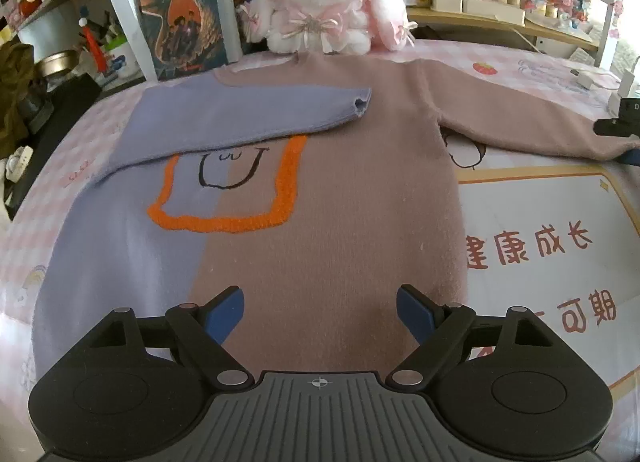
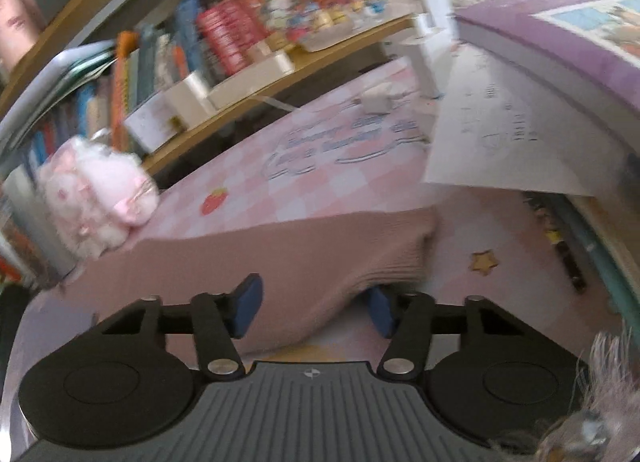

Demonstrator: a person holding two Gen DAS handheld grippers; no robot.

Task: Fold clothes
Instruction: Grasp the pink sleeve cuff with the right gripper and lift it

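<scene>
**One sleeve across the chest, the other at the claw**

Left wrist view: the sweater [image 1: 320, 190] lies flat, front up, on the pink checked tabletop [image 1: 520, 74], neck toward the plush rabbit [image 1: 324, 2]. Its purple sleeve [image 1: 248, 114] is folded across the chest, the cuff near the middle. The pink sleeve [image 1: 520, 126] stretches straight out to the side, its end at the picture's edge where the right gripper [image 1: 618, 130] shows. The left gripper [image 1: 320, 314] hangs over the hem with its jaws wide apart and nothing between them.

Right wrist view: blurred by motion. The right gripper [image 2: 312, 312] has its jaws spread on either side of the pink sleeve's cuff [image 2: 392, 258] — the cloth sits between the fingers, yet they have not pinched it.

Judging by this, the pink sleeve's fold is the step in hand. To do it well, close on the cuff through both layers, lift only enough to clear the body, and carry it level across the chest so that it lies over the purple sleeve — no twist. The left gripper could steady the hem so the sweater does not drag.
</scene>
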